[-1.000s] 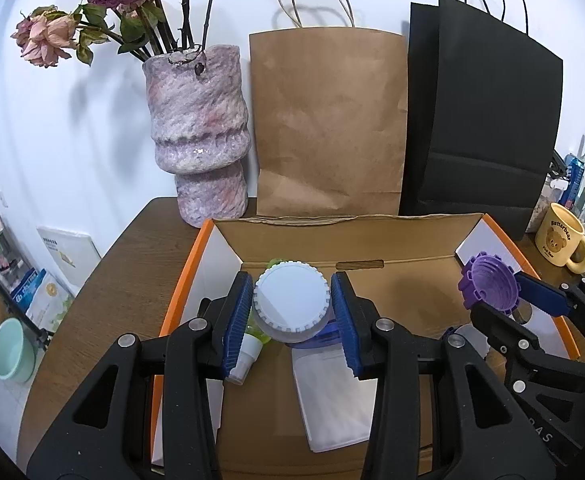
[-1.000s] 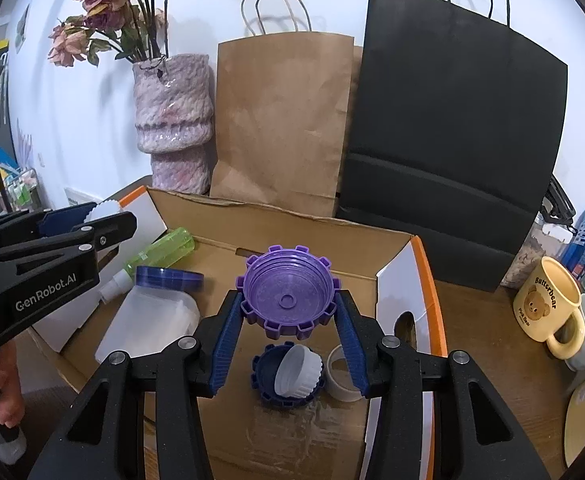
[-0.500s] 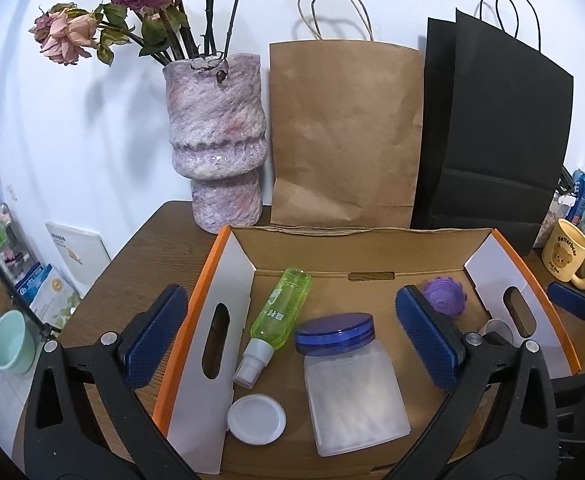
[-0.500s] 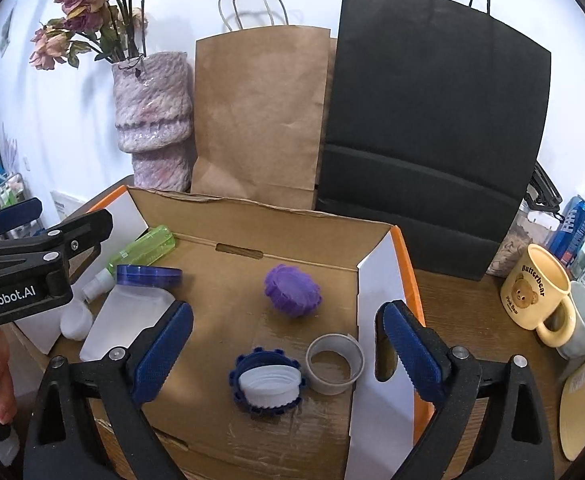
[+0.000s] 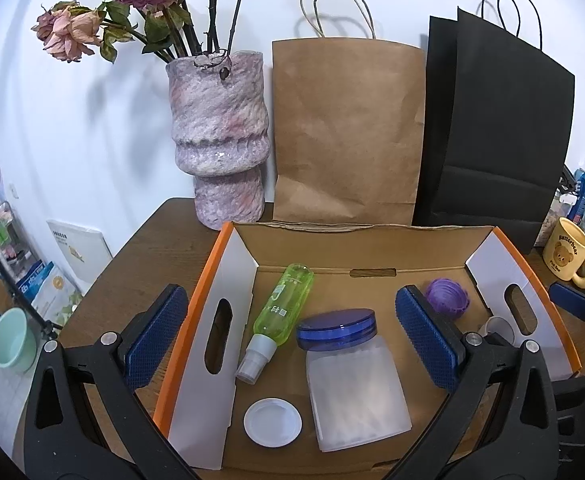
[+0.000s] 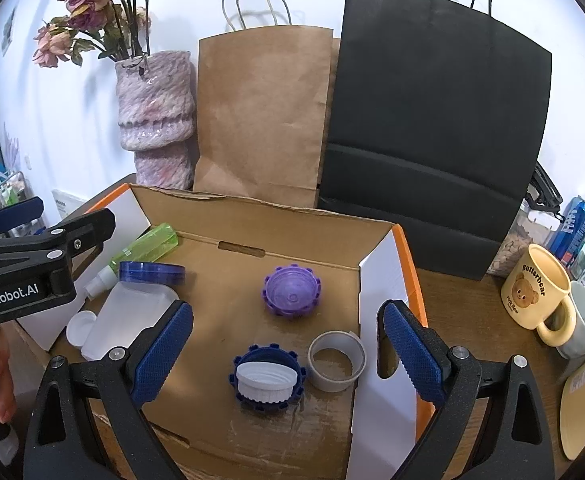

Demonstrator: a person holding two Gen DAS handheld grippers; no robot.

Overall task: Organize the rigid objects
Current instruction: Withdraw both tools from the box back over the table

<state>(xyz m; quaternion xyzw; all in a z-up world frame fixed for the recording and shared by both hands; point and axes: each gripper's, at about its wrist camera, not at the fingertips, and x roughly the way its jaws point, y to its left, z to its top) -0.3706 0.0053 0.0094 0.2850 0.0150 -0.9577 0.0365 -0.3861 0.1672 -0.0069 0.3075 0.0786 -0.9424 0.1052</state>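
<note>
My left gripper [image 5: 292,340] hangs open above the near part of a cardboard box [image 5: 372,246] with orange edges. Nothing is between its fingers. Below it lie a white lid [image 5: 272,422], a clear jar with a blue lid [image 5: 348,364] and a green spray bottle [image 5: 284,308]. My right gripper [image 6: 288,354] is open too, with nothing in it, over the box's right half. A purple toothed lid [image 6: 291,290] rests on the box floor ahead of it. A white cap sits in a blue toothed lid [image 6: 268,378] next to a grey ring [image 6: 336,360].
Behind the box stand a pink vase [image 5: 216,144] of dried roses, a brown paper bag [image 5: 348,132] and a black paper bag [image 6: 436,128]. A yellow bear mug [image 6: 536,288] and cans sit on the wooden table at the right. A person's hand [image 6: 0,376] shows at the left.
Both grippers have opened. The white lid dropped from the left one and the purple toothed lid from the right one; both now lie in the box.
</note>
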